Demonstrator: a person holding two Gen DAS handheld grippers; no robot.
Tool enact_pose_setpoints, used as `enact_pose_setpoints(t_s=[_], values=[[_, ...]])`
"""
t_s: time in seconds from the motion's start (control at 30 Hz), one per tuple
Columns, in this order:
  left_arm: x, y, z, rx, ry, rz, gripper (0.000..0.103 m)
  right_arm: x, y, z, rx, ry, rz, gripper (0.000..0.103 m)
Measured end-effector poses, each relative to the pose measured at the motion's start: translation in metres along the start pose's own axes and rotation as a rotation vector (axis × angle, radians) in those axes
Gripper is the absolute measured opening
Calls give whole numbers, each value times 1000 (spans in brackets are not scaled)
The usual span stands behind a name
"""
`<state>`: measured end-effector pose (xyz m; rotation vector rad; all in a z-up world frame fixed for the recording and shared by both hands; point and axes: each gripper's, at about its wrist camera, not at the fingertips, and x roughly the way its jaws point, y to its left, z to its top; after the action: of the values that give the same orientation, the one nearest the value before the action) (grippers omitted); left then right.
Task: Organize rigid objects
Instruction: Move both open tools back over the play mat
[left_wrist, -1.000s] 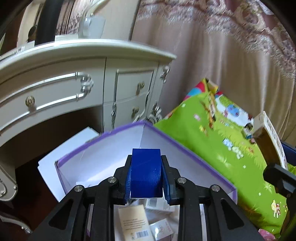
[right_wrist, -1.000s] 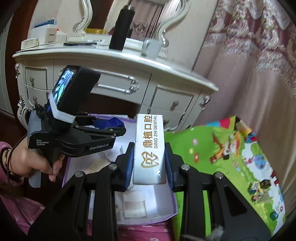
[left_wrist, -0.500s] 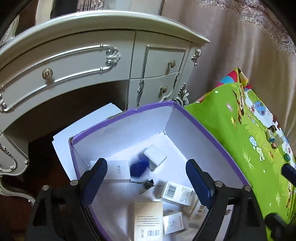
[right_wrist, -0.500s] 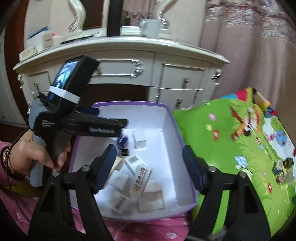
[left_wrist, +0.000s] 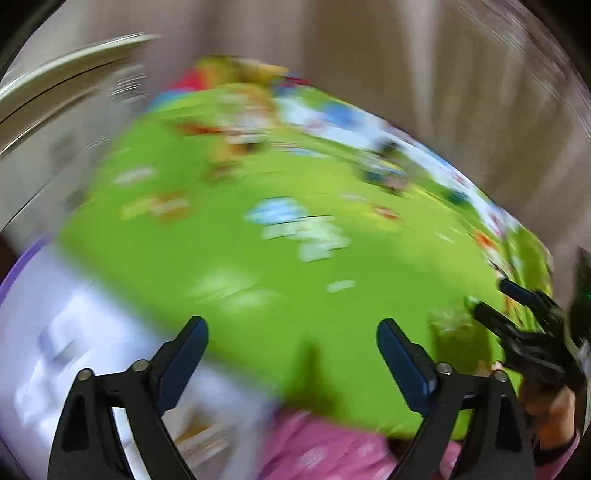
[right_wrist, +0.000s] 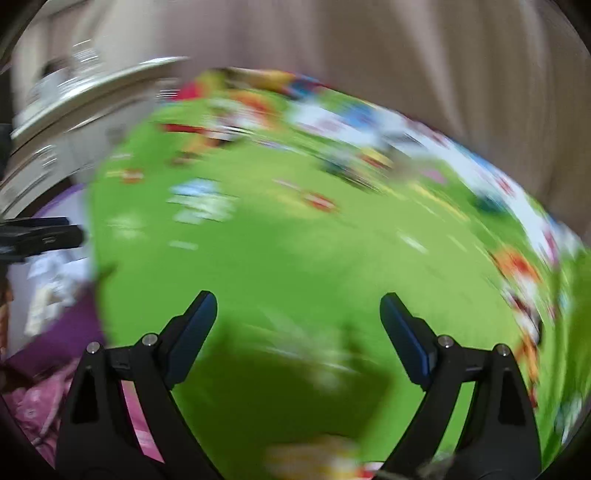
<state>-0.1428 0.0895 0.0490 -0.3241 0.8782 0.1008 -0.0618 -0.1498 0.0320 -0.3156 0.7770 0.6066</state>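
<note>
Both views are heavily motion-blurred. My left gripper (left_wrist: 291, 332) is open and empty over the green play mat (left_wrist: 280, 266). The purple-rimmed white box (left_wrist: 55, 332) with small packets in it lies at the lower left of the left wrist view. My right gripper (right_wrist: 298, 306) is open and empty above the same green mat (right_wrist: 295, 251). The right gripper also shows at the right edge of the left wrist view (left_wrist: 524, 328). The box (right_wrist: 48, 273) sits at the left edge of the right wrist view, with part of the left gripper (right_wrist: 40, 236) over it.
A white dresser (left_wrist: 55, 96) stands at the back left, also in the right wrist view (right_wrist: 55, 122). Beige curtains (left_wrist: 406, 55) hang behind the mat. Pink patterned fabric (left_wrist: 325, 446) lies at the near edge. Blurred small objects (right_wrist: 369, 162) lie on the mat's far side.
Both grippers opened and dropped their loads, the blue block and the white carton, into the box. Both have since swung fast to the right, from over the box to over the green mat.
</note>
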Motion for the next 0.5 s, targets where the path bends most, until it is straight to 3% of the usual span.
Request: enact_pose_setpoints(t_s=[0.1, 0.2, 0.37, 0.5], values=[[53, -59, 36, 170, -22, -8, 102, 16, -75, -9, 151, 51, -72, 92], [105, -96, 69, 256, 2, 7, 102, 29, -146, -7, 342, 77, -118, 92], [146, -105, 96, 256, 7, 67, 102, 49, -231, 6, 617, 32, -154, 92], [166, -79, 93, 199, 53, 101, 103, 81, -255, 29, 731, 69, -147, 92]])
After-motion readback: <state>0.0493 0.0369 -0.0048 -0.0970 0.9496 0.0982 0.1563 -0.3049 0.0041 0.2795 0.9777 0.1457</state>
